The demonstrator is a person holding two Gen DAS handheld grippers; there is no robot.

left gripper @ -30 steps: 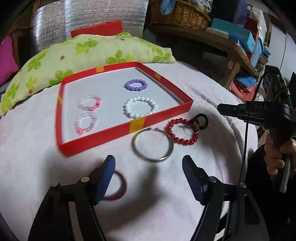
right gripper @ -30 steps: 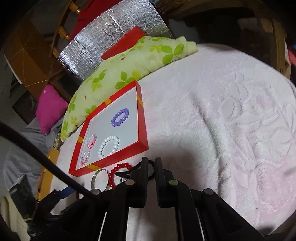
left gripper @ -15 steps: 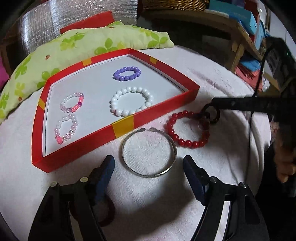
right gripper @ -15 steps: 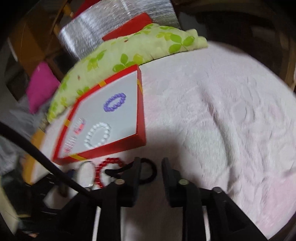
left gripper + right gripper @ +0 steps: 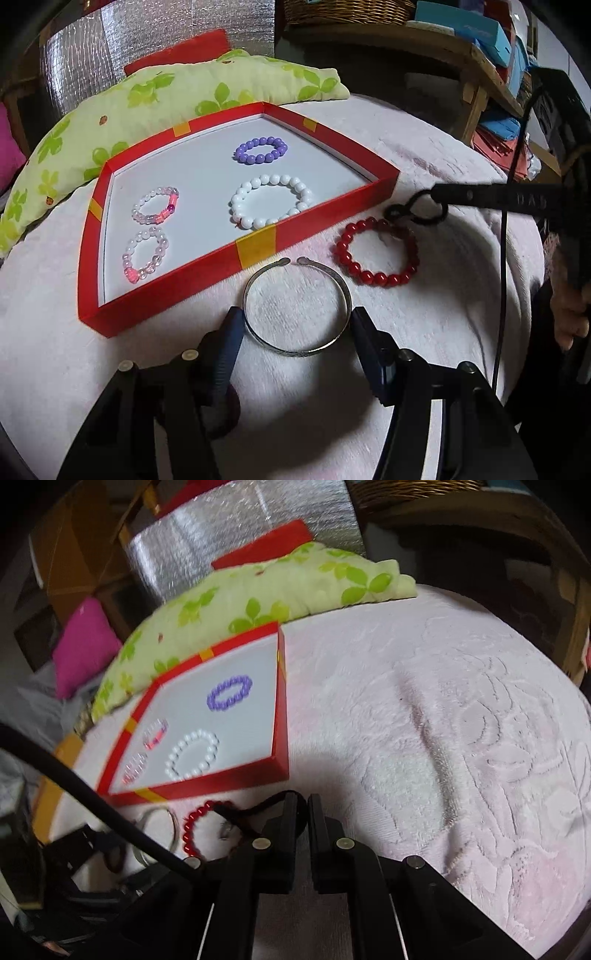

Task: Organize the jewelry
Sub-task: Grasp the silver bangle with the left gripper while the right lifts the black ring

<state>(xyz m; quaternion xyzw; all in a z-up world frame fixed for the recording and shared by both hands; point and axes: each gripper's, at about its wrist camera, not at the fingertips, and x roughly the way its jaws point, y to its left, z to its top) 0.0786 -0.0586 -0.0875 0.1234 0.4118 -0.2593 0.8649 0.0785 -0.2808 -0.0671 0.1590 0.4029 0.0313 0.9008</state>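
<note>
A silver open bangle (image 5: 255,328) lies on the pink blanket just in front of the red tray (image 5: 258,251). My left gripper (image 5: 295,319) straddles it, its jaws closing, the blue pads right beside the band. My right gripper (image 5: 302,803) is shut on a black ring (image 5: 258,806), seen from the left wrist as a loop (image 5: 413,212) pulled up beside the red bead bracelet (image 5: 376,254). In the tray lie a purple bracelet (image 5: 261,149), a white one (image 5: 271,201) and two pink-clear ones (image 5: 155,210). A dark red ring (image 5: 227,406) is mostly hidden under my left finger.
A green leaf-print pillow (image 5: 166,99) lies behind the tray. Shelves with boxes (image 5: 480,55) stand at the right, off the blanket's edge. A person's hand (image 5: 569,321) and a black cable (image 5: 502,277) hang at the right. Bare pink blanket (image 5: 443,738) spreads right of the tray.
My left gripper has come forward and down over the silver bangle and its jaws have narrowed. My right gripper opened, then shut on the black ring and tugged it.
</note>
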